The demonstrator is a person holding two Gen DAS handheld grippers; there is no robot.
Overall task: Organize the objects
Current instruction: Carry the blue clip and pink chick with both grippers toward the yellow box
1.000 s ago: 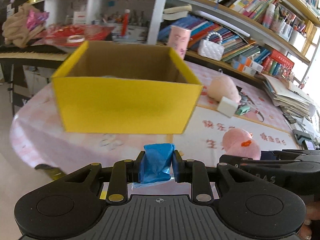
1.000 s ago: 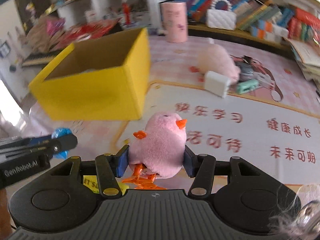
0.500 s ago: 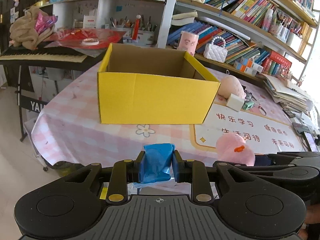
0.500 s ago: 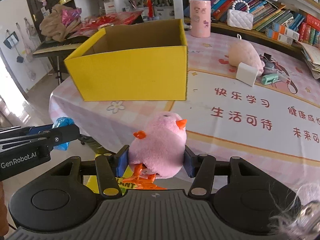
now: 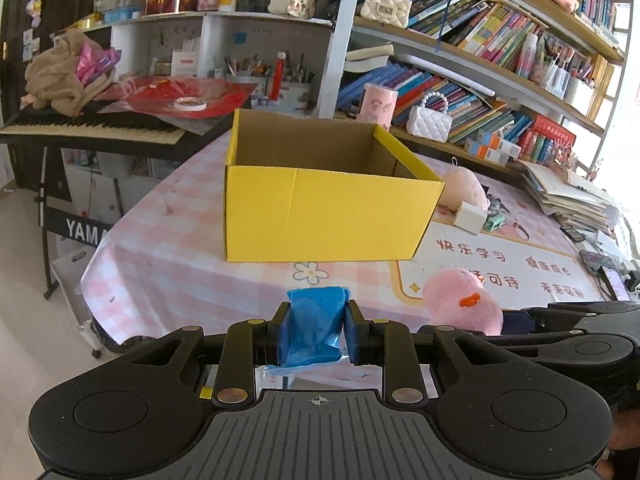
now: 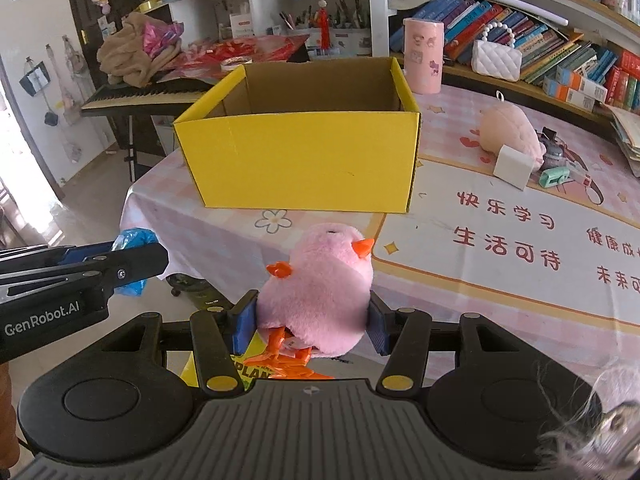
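Observation:
An open yellow cardboard box (image 5: pixel 328 216) stands on the pink checked table (image 5: pixel 180 248); it also shows in the right wrist view (image 6: pixel 304 160). My left gripper (image 5: pixel 316 332) is shut on a blue plastic packet (image 5: pixel 314 328), held off the table's near edge in front of the box. My right gripper (image 6: pixel 312 322) is shut on a pink plush chick (image 6: pixel 320 296) with orange beak and feet, to the right of the left gripper. The chick also shows in the left wrist view (image 5: pixel 460 300). The box floor is hidden.
A peach plush (image 6: pixel 508 130), a white block (image 6: pixel 514 162), a green stapler (image 6: pixel 554 176) and a pink cup (image 6: pixel 423 56) lie beyond and right of the box. A keyboard (image 5: pixel 92 128) stands left of the table. Bookshelves (image 5: pixel 480 60) line the back.
Both grippers have drawn back from the box and table, each holding its object; the box now looks smaller and farther away.

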